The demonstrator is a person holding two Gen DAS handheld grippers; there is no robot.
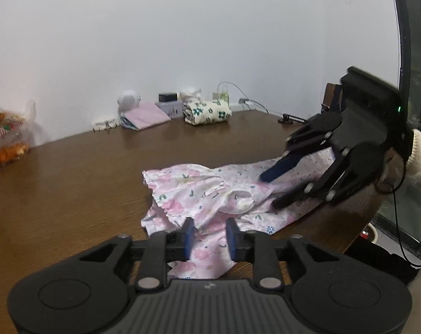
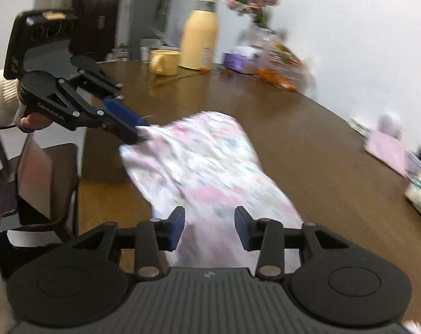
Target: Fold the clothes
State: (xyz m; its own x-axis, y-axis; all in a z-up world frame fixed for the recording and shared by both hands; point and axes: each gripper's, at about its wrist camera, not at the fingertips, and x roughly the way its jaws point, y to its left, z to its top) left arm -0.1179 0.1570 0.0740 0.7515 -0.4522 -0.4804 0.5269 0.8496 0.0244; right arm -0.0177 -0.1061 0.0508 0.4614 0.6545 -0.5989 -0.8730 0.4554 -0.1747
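A pink and white floral garment (image 1: 210, 189) (image 2: 210, 167) lies rumpled on the brown wooden table (image 1: 71, 181) near its right edge. My left gripper (image 1: 210, 233) stands open over the garment's near hem, with cloth showing in the gap between its blue pads and neither pad pressing on it. In the right wrist view the left gripper (image 2: 141, 132) has its tips at the garment's far left corner. My right gripper (image 2: 209, 225) is open above the other end of the cloth, nothing pinched. In the left wrist view the right gripper (image 1: 271, 190) hovers with spread fingers over the garment by the table edge.
A folded floral cloth (image 1: 207, 111) and a folded pink item (image 1: 146, 117) sit at the back by the wall. A snack bag (image 1: 7, 139) lies far left. A yellow bottle (image 2: 200, 36), gold cup (image 2: 164, 61) and flowers (image 2: 255, 0) stand at the table's end. A chair (image 2: 43, 172) is beside the table.
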